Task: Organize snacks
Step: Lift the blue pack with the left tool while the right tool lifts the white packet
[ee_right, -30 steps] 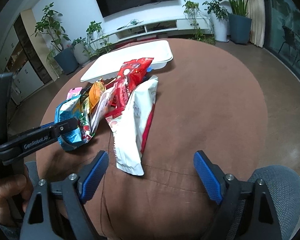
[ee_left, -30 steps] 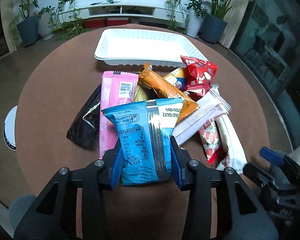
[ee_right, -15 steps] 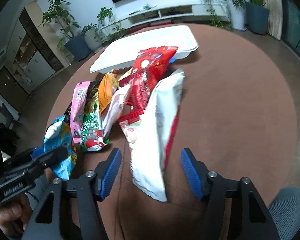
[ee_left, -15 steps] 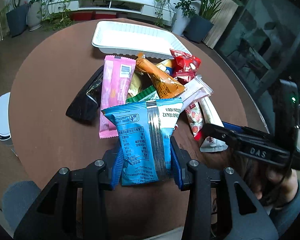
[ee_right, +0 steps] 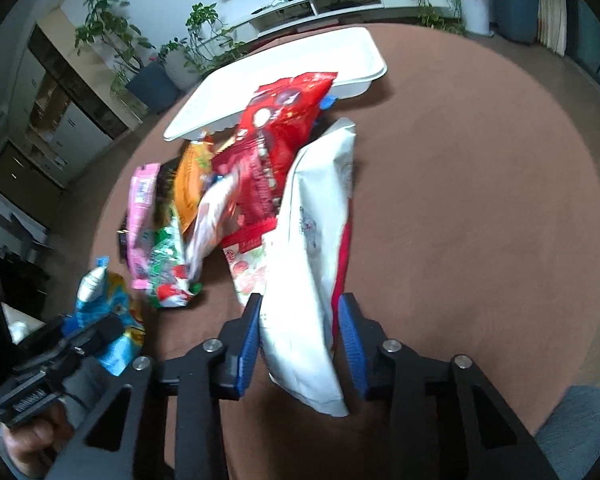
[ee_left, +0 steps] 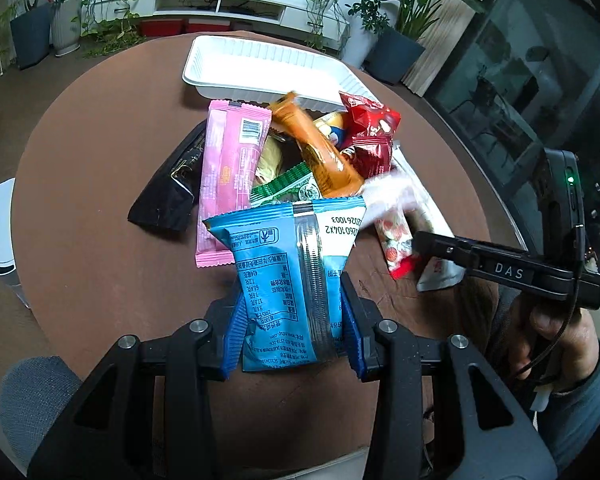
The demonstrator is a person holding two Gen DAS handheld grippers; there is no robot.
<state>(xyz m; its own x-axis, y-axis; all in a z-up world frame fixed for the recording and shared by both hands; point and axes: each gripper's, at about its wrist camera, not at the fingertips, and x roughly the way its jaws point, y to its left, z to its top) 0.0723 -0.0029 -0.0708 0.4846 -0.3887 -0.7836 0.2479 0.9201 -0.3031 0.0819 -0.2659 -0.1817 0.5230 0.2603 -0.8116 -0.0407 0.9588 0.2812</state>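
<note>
Left tongs are staying clenched on the blue packet, lifted off the desk at 6 o'clock of the snack pile. Right tongs, wide open a second ago, are now closing around the white pouch; whether they are gripping yet I cannot tell. Both items appear headed for the white tray at 12 o'clock, which is holding nothing yet.

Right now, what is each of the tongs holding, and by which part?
Left tongs grip the blue snack packet by its lower end. Right tongs straddle the white snack bag near its lower end; contact cannot be confirmed.
</note>
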